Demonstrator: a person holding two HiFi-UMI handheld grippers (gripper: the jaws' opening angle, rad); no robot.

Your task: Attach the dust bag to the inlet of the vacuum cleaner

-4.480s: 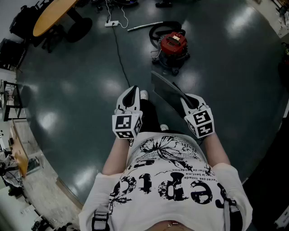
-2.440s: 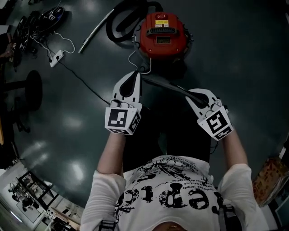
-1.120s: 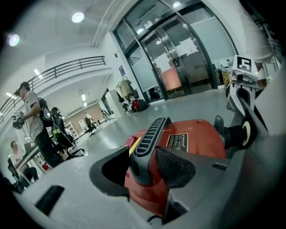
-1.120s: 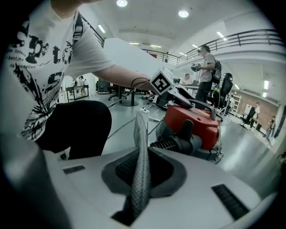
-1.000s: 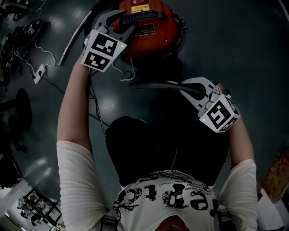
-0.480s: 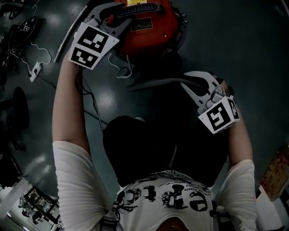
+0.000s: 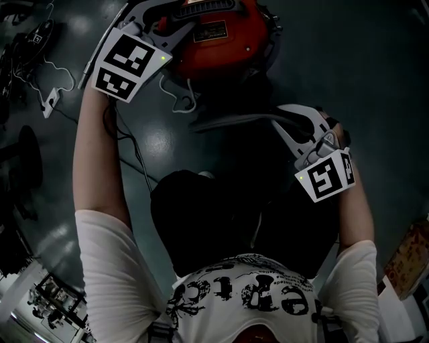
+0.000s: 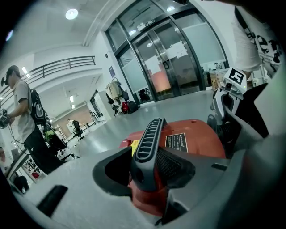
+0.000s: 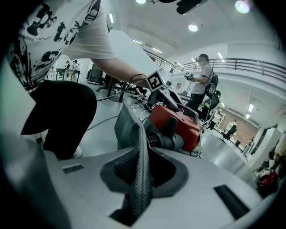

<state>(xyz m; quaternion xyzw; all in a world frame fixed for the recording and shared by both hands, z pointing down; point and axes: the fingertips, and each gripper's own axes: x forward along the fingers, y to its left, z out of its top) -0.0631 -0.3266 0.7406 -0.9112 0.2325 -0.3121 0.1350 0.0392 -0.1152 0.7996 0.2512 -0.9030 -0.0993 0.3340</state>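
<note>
The red vacuum cleaner (image 7: 224,37) stands on the dark floor at the top of the head view. My left gripper (image 7: 175,15) reaches over it and is shut on its black ribbed carry handle (image 8: 149,134); in the left gripper view the left gripper (image 8: 146,172) has that handle between both pads, with the red body (image 8: 196,138) behind. My right gripper (image 7: 287,119) is shut on the edge of the grey dust bag (image 7: 228,122), which it holds flat just short of the vacuum. In the right gripper view the right gripper (image 9: 140,179) pinches the bag's fabric (image 9: 129,125), and the vacuum (image 9: 176,123) lies beyond.
A white power strip (image 7: 50,100) and cables lie on the floor at the left. A white cord (image 7: 179,100) trails beside the vacuum. A black hose (image 9: 163,138) joins the vacuum. Another person (image 9: 203,85) stands in the background. Glass doors (image 8: 174,62) are far off.
I have come close to the vacuum with the bag in the right gripper. Over the last second the left gripper has shifted slightly up and left at the handle; the right has barely moved.
</note>
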